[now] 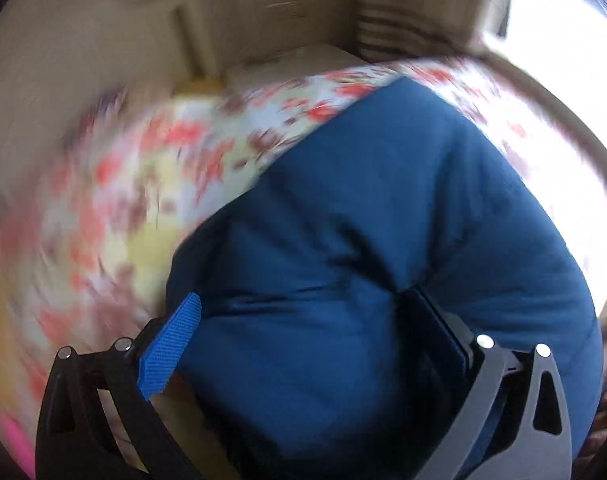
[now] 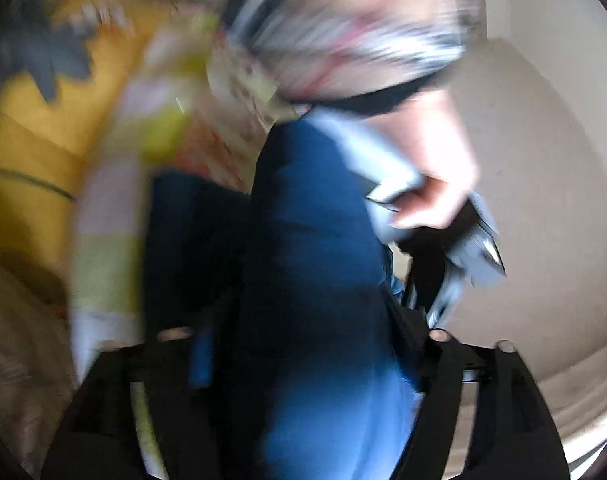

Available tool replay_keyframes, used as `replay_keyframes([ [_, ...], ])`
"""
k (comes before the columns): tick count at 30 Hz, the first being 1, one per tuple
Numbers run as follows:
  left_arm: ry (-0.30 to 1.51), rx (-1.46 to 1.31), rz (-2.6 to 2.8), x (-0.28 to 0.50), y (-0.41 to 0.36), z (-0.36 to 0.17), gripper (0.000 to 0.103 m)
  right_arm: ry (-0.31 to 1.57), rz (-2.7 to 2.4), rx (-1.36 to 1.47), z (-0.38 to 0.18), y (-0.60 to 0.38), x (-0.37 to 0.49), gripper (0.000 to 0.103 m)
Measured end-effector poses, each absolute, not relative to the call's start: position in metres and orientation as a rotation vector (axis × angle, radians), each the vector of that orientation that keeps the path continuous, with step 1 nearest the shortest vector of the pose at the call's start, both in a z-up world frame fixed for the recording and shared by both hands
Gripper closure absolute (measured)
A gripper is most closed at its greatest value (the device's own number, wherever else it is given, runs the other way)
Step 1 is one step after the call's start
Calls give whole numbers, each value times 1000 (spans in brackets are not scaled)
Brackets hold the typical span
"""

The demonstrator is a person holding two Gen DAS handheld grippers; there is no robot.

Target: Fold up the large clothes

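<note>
Two grippers: we are seeing both wrist views crowded by one blue garment (image 1: 383, 220), much of the rest smeared by blur.
Left gripper (image 1: 303, 320): its jaws are standing wide, the blue ribbed pad (image 1: 169, 350) on one side and the dark finger (image 1: 435, 332) on the other; the blue cloth is bulging between them, and we cannot tell whether the pads are pressing on it.
Right gripper (image 2: 303, 344): its jaws are standing wide with the same blue cloth (image 2: 315, 240) running up between them; blur is keeping us from telling whether they are gripping it.
Edges: the garment's far edge is lying across the floral sheet (image 1: 223, 148), with a broad stretch of sheet showing beside it.
Surface: the garment is resting on a bed covered in that red-and-yellow flowered sheet.
Room: beige walls (image 1: 263, 12) are meeting in a corner behind the bed, and bright light is coming from a window (image 1: 555, 20) at the side.
Person: a hand (image 2: 435, 184) is showing blurred beyond the right gripper, holding the other gripper near the cloth.
Beyond: a yellow cushion (image 2: 35, 140) is lying past the sheet in the right wrist view.
</note>
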State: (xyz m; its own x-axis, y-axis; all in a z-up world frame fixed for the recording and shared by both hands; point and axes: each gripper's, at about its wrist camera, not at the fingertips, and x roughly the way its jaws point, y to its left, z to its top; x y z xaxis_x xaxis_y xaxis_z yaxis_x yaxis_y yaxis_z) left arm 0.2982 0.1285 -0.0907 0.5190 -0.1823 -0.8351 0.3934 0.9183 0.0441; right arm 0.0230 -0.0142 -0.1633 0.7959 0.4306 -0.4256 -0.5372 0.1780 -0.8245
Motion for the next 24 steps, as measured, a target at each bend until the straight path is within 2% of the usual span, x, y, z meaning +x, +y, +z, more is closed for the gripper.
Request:
replay_keyframes([
  [4, 933, 168, -351, 289, 145, -102, 2, 305, 958, -767, -101, -70, 31, 25],
  [6, 911, 173, -342, 285, 143, -103, 2, 367, 950, -522, -75, -105, 54, 35],
  [9, 895, 165, -341, 283, 143, -102, 2, 387, 870, -326, -59, -143, 78, 43],
  [12, 881, 141, -327, 279, 145, -101, 2, 461, 857, -323, -62, -132, 97, 43],
  [14, 853, 150, -292, 274, 144, -98, 2, 622, 903, -480, -99, -115, 109, 42],
  [15, 832, 166, -272, 267, 143, -95, 2, 551, 852, -621, -118, -104, 98, 42],
  [17, 790, 226, -201, 252, 140, -85, 2, 502, 814, -715, -129, -98, 91, 42],
  [19, 742, 299, -94, 233, 140, -70, 2, 528, 844, -688, -124, -104, 98, 42],
  [24, 653, 261, -118, 168, 146, -37, 2, 515, 918, -642, -122, -122, 99, 42],
])
